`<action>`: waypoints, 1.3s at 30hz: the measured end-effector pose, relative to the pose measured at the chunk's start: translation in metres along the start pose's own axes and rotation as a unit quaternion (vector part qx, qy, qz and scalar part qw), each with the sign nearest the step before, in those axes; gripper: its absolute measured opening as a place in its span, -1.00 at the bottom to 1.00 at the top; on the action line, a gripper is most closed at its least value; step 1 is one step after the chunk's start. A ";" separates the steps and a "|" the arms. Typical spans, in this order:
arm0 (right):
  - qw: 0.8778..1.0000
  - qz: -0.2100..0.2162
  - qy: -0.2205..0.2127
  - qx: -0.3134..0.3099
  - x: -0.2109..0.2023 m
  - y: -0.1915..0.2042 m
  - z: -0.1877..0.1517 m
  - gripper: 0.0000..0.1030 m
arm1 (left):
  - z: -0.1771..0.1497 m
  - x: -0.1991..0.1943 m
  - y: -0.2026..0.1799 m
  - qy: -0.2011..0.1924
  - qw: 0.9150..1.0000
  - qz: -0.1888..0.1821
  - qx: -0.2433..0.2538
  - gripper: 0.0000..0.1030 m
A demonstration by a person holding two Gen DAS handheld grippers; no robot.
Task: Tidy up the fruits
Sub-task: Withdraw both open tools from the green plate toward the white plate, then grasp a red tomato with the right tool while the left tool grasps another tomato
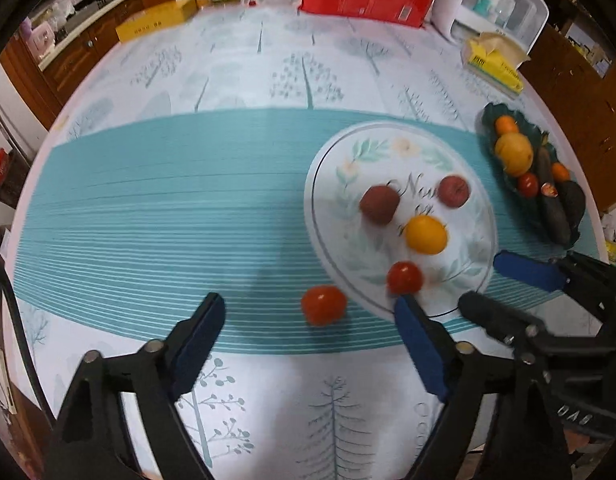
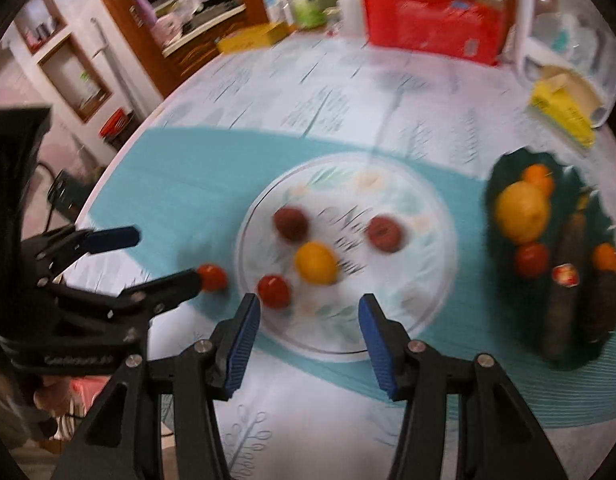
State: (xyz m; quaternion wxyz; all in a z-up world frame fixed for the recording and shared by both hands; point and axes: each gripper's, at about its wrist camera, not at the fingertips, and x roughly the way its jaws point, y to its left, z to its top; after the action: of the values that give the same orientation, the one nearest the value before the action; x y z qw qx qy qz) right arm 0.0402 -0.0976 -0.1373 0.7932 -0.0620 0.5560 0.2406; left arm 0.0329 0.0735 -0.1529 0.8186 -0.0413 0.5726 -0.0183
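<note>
1. My left gripper point(image 1: 308, 320) points steeply down, jaws spread and empty; the loose tomato point(image 1: 323, 305) lies on the cloth between them.
2. My right gripper point(image 2: 310, 330), spread and empty, hangs over the plate point(image 2: 436, 280) edge.
3. Beyond, the green dish point(image 2: 508, 168) holds more fruit.

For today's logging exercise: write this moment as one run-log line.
left gripper: open, empty | right gripper: open, empty | tomato: on cloth beside plate | plate: four fruits

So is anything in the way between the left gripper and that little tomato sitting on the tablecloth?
Nothing visible is. The left gripper is open, and the loose tomato lies on bare tablecloth between its fingers, just outside the white plate. The nearest other thing is a tomato on the plate, off to the side.
</note>
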 end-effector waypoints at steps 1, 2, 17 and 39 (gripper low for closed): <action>1.000 0.001 0.006 -0.001 0.007 0.002 -0.002 0.01 | -0.001 0.006 0.003 0.006 1.000 -0.003 0.000 0.46; 1.000 0.005 0.010 -0.002 0.014 0.004 -0.005 0.01 | -0.001 0.011 0.005 0.013 1.000 -0.008 -0.001 0.42; 1.000 -0.005 -0.005 -0.031 0.056 0.028 -0.007 -0.44 | 0.004 0.042 0.010 0.046 0.996 -0.078 -0.001 -0.30; 0.999 0.001 -0.025 -0.033 0.018 0.021 -0.019 -0.50 | 0.017 0.000 -0.022 0.008 0.993 -0.119 0.016 -0.46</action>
State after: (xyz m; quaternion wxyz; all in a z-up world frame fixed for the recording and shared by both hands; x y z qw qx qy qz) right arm 0.0195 -0.0803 -0.1577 0.8038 -0.0816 0.5282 0.2612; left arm 0.0492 0.0526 -0.1450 0.8064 -0.0962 0.5700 -0.1247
